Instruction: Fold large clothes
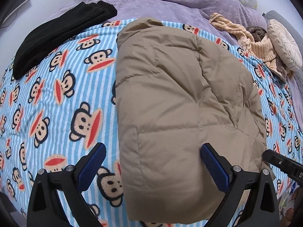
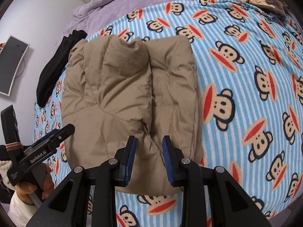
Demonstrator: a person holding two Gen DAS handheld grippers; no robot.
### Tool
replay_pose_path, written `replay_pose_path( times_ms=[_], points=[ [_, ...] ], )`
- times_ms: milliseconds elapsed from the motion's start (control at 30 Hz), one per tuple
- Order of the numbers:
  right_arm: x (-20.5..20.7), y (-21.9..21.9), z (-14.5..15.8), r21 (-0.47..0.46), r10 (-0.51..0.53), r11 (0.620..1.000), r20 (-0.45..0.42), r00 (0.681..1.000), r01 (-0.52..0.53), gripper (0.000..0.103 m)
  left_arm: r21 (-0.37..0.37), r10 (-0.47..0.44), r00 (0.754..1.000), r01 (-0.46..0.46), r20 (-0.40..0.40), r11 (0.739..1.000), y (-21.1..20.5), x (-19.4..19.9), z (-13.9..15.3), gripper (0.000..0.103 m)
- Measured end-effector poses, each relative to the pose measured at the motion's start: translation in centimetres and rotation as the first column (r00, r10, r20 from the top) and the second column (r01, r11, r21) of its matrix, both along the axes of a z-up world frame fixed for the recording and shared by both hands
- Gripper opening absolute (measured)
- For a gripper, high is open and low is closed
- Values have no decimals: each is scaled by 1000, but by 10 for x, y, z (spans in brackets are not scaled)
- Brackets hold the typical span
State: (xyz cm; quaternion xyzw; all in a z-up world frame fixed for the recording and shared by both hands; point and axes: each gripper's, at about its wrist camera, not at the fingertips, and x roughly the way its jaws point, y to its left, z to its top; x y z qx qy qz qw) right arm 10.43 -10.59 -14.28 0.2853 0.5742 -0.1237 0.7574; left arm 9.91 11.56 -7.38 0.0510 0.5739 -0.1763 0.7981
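From the left wrist, the left gripper (image 1: 153, 162) stands wide open over the near end of the tan puffer jacket (image 1: 180, 98), folded lengthwise on the striped monkey-print blanket (image 1: 56, 94); its slippery, puffy quilting could spring apart. From the right wrist, the right gripper (image 2: 148, 151) hovers narrowly parted, holding nothing, above the jacket's centre crease.

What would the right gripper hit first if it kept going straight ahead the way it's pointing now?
Most likely the tan puffer jacket: the right gripper, jaws partly open, points straight at its near edge on the monkey-print blanket. Depth is unclear.
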Motion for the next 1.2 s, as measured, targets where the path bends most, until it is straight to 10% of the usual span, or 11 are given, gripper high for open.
replay_pose_path(
  times_ms=[1200],
  points=[
    [-60,19,43,-19,48,999,-55,997,-49,42,42,2,999,-3,35,999,17,-98,57,101]
  ],
)
